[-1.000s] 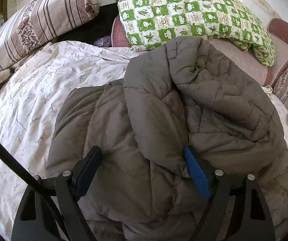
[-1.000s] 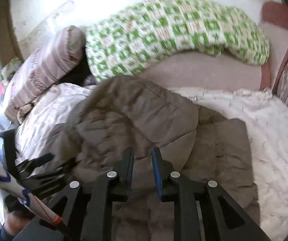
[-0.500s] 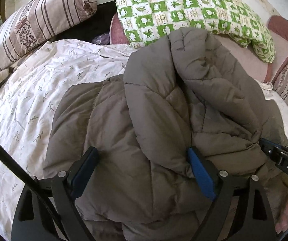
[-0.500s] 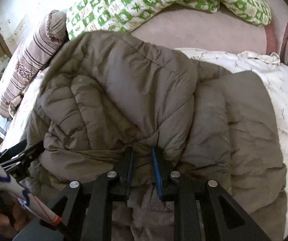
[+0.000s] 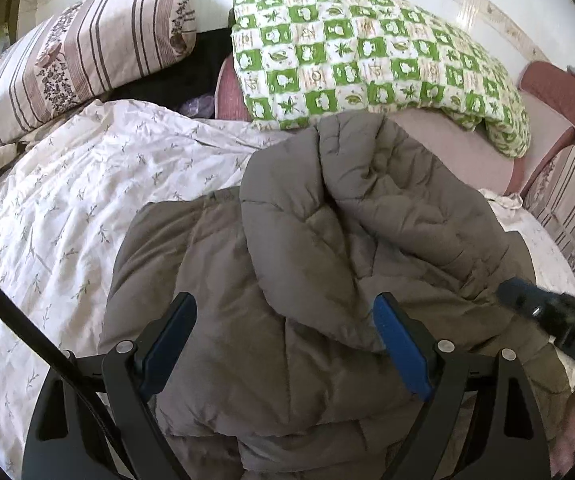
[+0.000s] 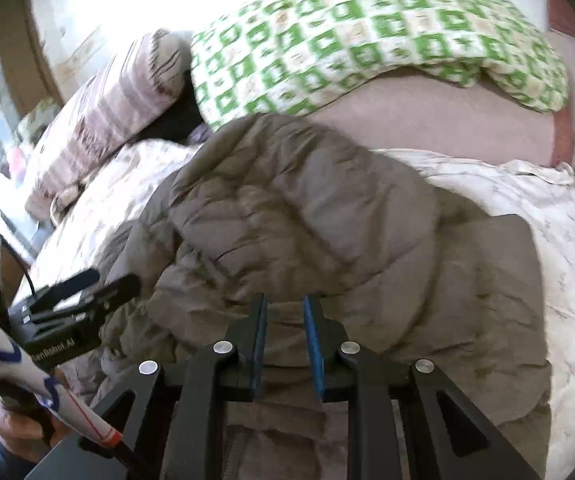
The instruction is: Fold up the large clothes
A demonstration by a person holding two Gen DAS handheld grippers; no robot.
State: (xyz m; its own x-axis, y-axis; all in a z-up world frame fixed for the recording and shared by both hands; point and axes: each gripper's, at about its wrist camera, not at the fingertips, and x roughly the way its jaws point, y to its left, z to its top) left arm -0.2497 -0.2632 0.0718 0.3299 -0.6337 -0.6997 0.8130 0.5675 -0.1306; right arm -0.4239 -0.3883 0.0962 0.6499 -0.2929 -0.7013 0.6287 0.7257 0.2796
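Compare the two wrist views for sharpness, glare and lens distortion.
Left wrist view: sharp and evenly lit; the green-and-white checked quilt and the padded grey-brown jacket read crisply, and only the right claw at the edge is smeared. Right wrist view: motion-blurred throughout, the wall at top left blown out to white. Both views: fisheye bending, dark corners.

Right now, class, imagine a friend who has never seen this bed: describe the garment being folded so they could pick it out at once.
Start at the bed, covered by a white sprigged sheet, with pillows along its far end. In the middle of that sheet lies the puffy quilted jacket, one part folded over its body. It alone is plain grey-brown; the striped pillow and the green checked pillow are patterned.
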